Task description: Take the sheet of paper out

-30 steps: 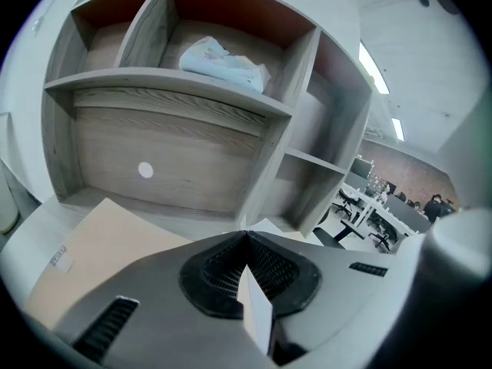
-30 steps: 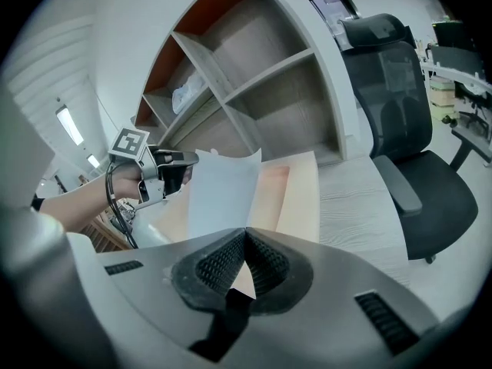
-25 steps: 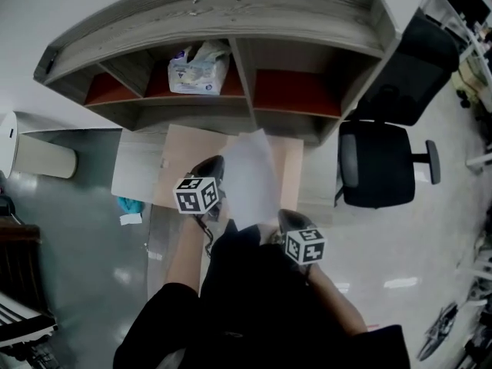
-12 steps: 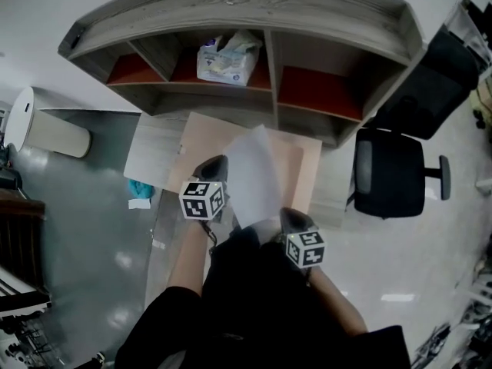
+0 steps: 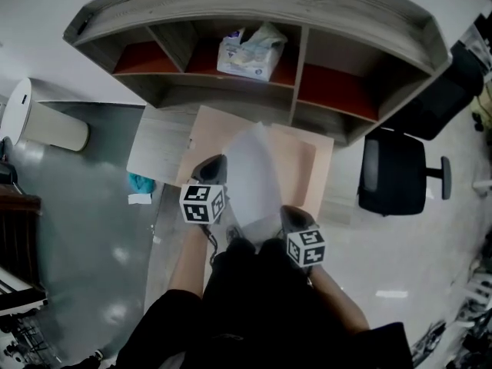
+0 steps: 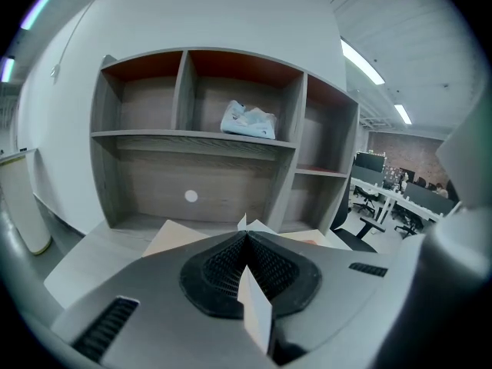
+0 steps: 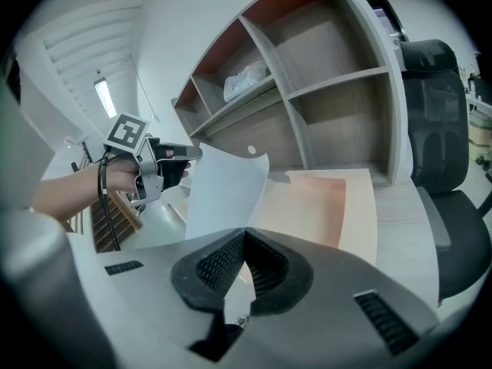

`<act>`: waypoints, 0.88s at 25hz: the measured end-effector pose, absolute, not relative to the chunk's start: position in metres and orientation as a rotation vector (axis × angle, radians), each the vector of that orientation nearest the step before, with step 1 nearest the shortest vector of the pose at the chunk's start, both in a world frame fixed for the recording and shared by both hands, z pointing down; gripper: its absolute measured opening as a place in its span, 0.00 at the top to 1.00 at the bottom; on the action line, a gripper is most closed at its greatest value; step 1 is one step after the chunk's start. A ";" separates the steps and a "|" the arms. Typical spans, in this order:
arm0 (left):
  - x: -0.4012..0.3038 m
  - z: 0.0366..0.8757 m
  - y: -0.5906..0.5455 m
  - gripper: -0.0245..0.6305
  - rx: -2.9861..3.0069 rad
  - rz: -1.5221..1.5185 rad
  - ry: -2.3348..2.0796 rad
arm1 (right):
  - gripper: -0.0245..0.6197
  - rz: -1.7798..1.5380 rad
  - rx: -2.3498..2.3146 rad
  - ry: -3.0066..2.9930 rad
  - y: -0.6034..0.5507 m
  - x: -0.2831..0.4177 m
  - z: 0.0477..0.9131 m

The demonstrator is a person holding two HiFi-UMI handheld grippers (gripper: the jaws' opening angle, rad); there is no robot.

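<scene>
The left gripper [image 6: 246, 241] has its jaws pressed together on one edge of the sheet of paper [image 6: 256, 314]; a thin white strip runs between the black ribbed pads. The right gripper [image 7: 244, 233] is likewise clamped shut, pinching the sheet's near edge, and the paper [image 7: 223, 191] rises just beyond its jaws.

In the head view, the left gripper [image 5: 214, 163] holds the sheet [image 5: 254, 175] at its left side and the right gripper [image 5: 288, 215] holds it at the near right corner. The paper bows upward between them, lifted above a tan board [image 5: 304, 160] that lies flat on the pale desk [image 5: 157, 141].

Compared with a second ago, the sheet looks narrower and more curved, with its far corner raised off the board rather than spread over it. Both grippers are clamped just as before, and both sit a little farther right in the picture.

Beyond the board, at the far edge of the desk, stands a grey shelf unit [image 5: 261, 6] with open compartments. A soft white packet [image 5: 250, 51] rests in the upper middle compartment. A black office chair [image 5: 392, 177] stands to the right of the desk. A white bin [image 5: 46, 121] stands on the floor to the left.
</scene>
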State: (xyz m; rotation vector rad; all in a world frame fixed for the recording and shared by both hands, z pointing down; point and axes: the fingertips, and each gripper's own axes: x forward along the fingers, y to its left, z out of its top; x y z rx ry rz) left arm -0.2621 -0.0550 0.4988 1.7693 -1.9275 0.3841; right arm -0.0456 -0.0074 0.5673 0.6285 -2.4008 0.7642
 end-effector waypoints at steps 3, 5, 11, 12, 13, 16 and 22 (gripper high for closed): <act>-0.272 0.497 -0.048 0.90 1.795 0.387 -1.918 | 0.94 0.729 0.651 -2.408 0.000 -0.058 0.563; -0.277 0.494 -0.045 0.90 1.815 0.388 -1.914 | 0.94 0.714 0.668 -2.414 0.005 -0.066 0.559; -0.291 0.475 -0.039 0.90 1.889 0.413 -1.931 | 0.94 0.667 0.745 -2.434 0.013 -0.084 0.545; -0.294 0.470 -0.038 0.90 1.899 0.409 -1.936 | 0.94 0.660 0.760 -2.444 0.013 -0.087 0.541; -0.297 0.466 -0.036 0.90 1.907 0.400 -1.941 | 0.94 0.649 0.774 -2.454 0.014 -0.090 0.537; -0.306 0.451 -0.031 0.90 1.924 0.372 -1.963 | 0.94 0.590 0.819 -2.481 0.014 -0.099 0.523; -0.317 0.426 -0.021 0.90 1.964 0.345 -2.005 | 0.94 0.516 0.900 -2.528 0.016 -0.107 0.504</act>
